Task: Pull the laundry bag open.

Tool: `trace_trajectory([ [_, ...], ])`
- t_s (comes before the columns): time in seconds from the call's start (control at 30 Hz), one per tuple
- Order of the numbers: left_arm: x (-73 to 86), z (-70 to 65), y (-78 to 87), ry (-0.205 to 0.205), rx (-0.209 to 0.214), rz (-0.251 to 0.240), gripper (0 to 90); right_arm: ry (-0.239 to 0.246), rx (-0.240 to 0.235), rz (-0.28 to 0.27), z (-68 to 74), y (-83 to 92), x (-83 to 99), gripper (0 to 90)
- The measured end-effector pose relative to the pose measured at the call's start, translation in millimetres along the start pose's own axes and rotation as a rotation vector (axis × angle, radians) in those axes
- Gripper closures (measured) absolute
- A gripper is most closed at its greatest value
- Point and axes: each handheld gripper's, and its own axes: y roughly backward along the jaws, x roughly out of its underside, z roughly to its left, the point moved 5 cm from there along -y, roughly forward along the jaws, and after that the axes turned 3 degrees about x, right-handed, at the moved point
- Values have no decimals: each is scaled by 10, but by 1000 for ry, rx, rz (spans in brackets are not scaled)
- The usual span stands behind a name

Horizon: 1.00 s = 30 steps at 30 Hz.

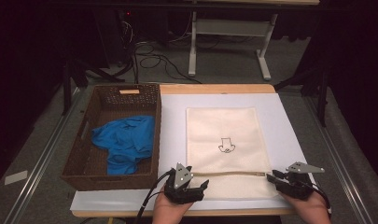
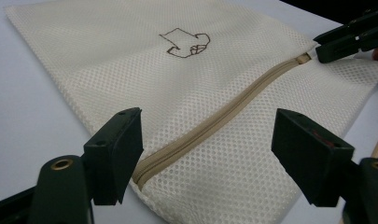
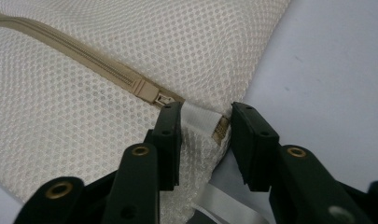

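A cream mesh laundry bag (image 1: 224,135) lies flat on a white sheet (image 1: 282,126), with a small outline drawing on it and a tan zipper (image 1: 228,173) running across near its front edge. My left gripper (image 1: 198,177) stands open at the zipper's left end; in the left gripper view its jaws (image 2: 207,126) straddle the bag (image 2: 130,60) without touching it. My right gripper (image 1: 271,176) is at the zipper's right end. In the right gripper view it (image 3: 205,112) pinches the bag's white end tab (image 3: 200,119), just past the zipper pull (image 3: 161,99), and the mesh bunches between the jaws.
A brown wicker basket (image 1: 79,158) stands to the left of the sheet with a crumpled blue cloth (image 1: 126,140) inside. The wooden table edge (image 1: 214,87) shows at the back, and beyond it a floor with cables and a table frame.
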Motion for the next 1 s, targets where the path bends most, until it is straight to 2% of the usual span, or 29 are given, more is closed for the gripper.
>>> trace_trajectory([
  [0.1,-5,-6,4,2,5,-8,257,0,-7,9,2,-2,-7,707],
  [0.27,-9,-7,12,9,12,-18,270,-45,-27,7,-14,-9,1,699],
  [0.4,-13,-7,25,0,-1,-26,281,-18,-16,3,-7,-10,5,711],
  [0.5,-40,0,44,22,-5,-51,288,-15,-17,-3,-13,-7,6,767],
  [0.57,-47,9,56,21,-20,-54,301,-22,-34,-6,-5,-7,5,819],
  [0.63,-44,13,54,24,-23,-51,320,-10,-32,-7,5,-7,3,834],
  [0.77,-42,10,47,35,-7,-42,397,-6,-31,-22,6,6,-1,841],
  [0.9,-52,-32,-2,19,5,-19,491,3,-34,-52,14,45,-15,841],
  [1.0,-103,-98,-74,30,31,-1,632,18,-37,-81,11,92,-30,842],
])
